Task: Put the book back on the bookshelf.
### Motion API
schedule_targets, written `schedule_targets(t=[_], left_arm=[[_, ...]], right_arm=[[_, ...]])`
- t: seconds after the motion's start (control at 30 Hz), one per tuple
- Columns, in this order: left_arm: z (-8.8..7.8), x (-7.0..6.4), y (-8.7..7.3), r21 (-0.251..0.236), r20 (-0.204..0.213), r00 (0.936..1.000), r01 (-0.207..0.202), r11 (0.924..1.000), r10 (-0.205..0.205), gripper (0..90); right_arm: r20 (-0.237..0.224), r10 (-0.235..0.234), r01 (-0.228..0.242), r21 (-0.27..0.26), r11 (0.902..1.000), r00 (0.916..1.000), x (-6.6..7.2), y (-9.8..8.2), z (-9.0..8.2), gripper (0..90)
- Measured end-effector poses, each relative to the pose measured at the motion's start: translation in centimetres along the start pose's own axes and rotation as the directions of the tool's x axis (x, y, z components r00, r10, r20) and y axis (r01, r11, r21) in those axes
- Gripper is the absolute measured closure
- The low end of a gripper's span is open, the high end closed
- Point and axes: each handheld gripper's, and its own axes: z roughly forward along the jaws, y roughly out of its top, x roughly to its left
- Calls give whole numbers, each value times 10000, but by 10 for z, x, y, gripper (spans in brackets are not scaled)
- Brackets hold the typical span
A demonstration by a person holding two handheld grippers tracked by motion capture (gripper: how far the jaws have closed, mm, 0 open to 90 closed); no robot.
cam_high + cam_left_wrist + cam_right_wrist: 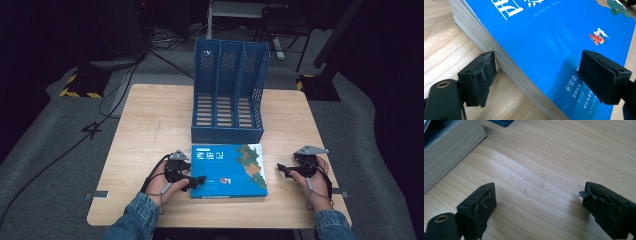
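While both hands sit low at the near edge, biggest item first: wooden table [150, 120], light grain, square top. At its far middle stands a blue file rack [228, 90], three upright compartments, perforated walls, slotted floor, open side toward the person.

Just in front of the rack lies the book [229, 170], flat, cover up, near-centre of the table, its far edge close to the rack base. Cover is bright blue with white title characters at the upper left, a green-brown map-like patch down the right side, a small red figure low on the cover and fine white print near the bottom. Thick block; pale page edges show along the side in the left gripper view [506, 65].

Left gripper [196, 181] is at the book's near-left corner, jaws spread wide: one pad beside the page edge down at table level, the other over the cover. No squeeze visible.

Right gripper [283, 170] rests right of the book, apart from it, jaws open over bare wood.
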Motion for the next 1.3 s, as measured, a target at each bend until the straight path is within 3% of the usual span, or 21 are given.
schedule_targets(t=[0.17,0.27,0.4,0.47,0.7,0.9,1.1,1.17,1.3], left_arm=[[0,-1,1,9,-29,10000,-36,10000,36,152],[-1,-3,2,-162,-420,9967,-696,9974,689,159],[-2,-5,3,-122,-556,9940,-949,9954,941,169],[-3,-4,3,-105,-470,9952,-862,9962,856,176],[-13,-4,6,-369,-747,9894,-1279,9911,1249,341],[-19,-9,9,-845,-529,9877,-1514,9849,1473,359],[-13,-3,11,-406,-583,9852,-1639,9856,1615,359],[-12,1,13,-861,-635,9806,-1905,9779,1854,362],[-7,5,16,-1912,-224,9865,-1637,9678,1624,353]], right_arm=[[-3,-7,7,-4,10000,10000,0,0,0,119],[0,3,-3,-9,10000,10000,0,0,0,119],[-6,-2,2,-10,10000,10000,0,0,0,119],[-6,-2,2,-12,10000,10000,0,0,0,119],[-4,2,-2,-14,10000,10000,0,0,1,119],[-13,0,0,-13,10000,10000,1,0,1,119],[-4,6,-6,-16,10000,10000,1,1,1,119],[-2,6,-6,-15,10000,10000,1,1,1,119],[-6,13,-13,-4,10000,10000,2,1,1,119]])
